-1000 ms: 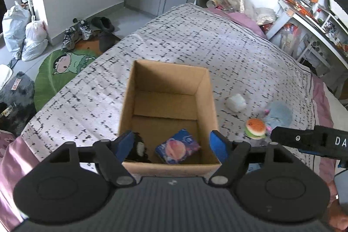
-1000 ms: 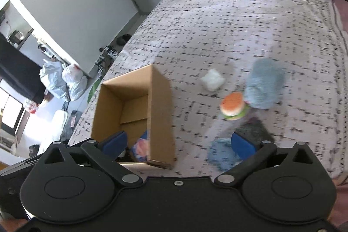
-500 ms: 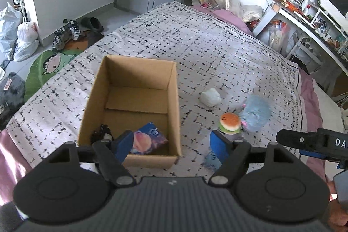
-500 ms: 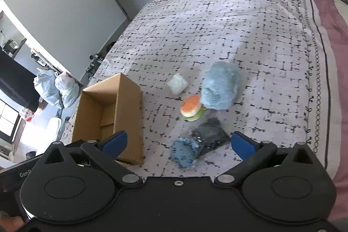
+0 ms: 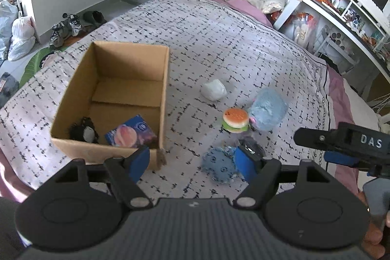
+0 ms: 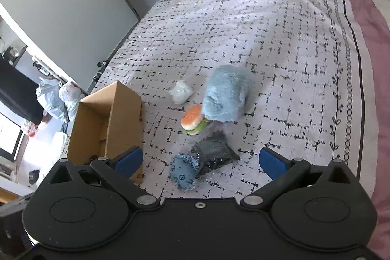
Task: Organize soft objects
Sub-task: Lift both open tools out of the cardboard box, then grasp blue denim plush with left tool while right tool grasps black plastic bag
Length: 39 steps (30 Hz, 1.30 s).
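1. A cardboard box point(image 5: 109, 99) is sitting open on the left of the patterned bedspread point(image 5: 219, 45), and it is holding a black fuzzy toy point(image 5: 82, 132) in its near left corner with a blue packet point(image 5: 131, 134) just right of it.
2. The left gripper point(image 5: 192, 160) is hovering above the bed near the box's near right corner, its blue fingers point(image 5: 139, 161) spread wide and holding nothing.
3. A blue spiky ball point(image 5: 219, 168) is lying on the bedspread between those fingers, touching a dark crinkly bag point(image 6: 213, 154) on its right.
4. A white lump point(image 5: 214, 90) is resting farther off, right of the box.
5. A burger toy point(image 5: 236, 120) is lying between the white lump and the dark bag, pressed against a fluffy light-blue toy point(image 5: 268, 109) on its right.
6. The right gripper point(image 6: 199, 161) is hanging over the near edge of the bed with its fingers point(image 6: 270, 161) wide apart and empty; the spiky ball and dark bag are lying in the gap ahead of it.
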Each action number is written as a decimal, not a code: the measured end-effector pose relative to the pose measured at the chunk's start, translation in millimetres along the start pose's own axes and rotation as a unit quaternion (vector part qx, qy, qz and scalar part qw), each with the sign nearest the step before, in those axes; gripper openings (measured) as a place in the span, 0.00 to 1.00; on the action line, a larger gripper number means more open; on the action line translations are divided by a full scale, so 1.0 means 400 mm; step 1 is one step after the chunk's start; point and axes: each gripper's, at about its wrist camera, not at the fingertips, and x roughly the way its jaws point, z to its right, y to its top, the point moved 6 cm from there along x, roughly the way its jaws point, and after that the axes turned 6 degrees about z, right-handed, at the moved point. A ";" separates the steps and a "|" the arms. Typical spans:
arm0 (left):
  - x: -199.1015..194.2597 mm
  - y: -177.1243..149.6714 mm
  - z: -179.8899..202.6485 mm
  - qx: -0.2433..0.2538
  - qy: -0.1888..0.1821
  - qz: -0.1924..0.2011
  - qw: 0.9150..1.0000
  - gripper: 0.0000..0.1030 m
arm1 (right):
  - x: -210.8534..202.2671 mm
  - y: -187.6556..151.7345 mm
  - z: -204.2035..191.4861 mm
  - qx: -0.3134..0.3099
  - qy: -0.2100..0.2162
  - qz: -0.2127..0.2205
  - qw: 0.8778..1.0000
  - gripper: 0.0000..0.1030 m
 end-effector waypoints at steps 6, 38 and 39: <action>0.035 -0.031 0.019 -0.015 0.004 -0.006 1.000 0.71 | 0.014 -0.008 0.029 0.015 0.009 0.005 1.000 0.99; 0.304 -0.123 0.074 -0.055 0.029 -0.069 0.996 0.68 | 0.180 -0.032 0.110 0.082 0.023 -0.078 0.993 0.75; 0.310 -0.125 0.073 -0.056 0.029 -0.071 0.995 0.68 | 0.185 -0.032 0.110 0.082 0.024 -0.079 0.993 0.75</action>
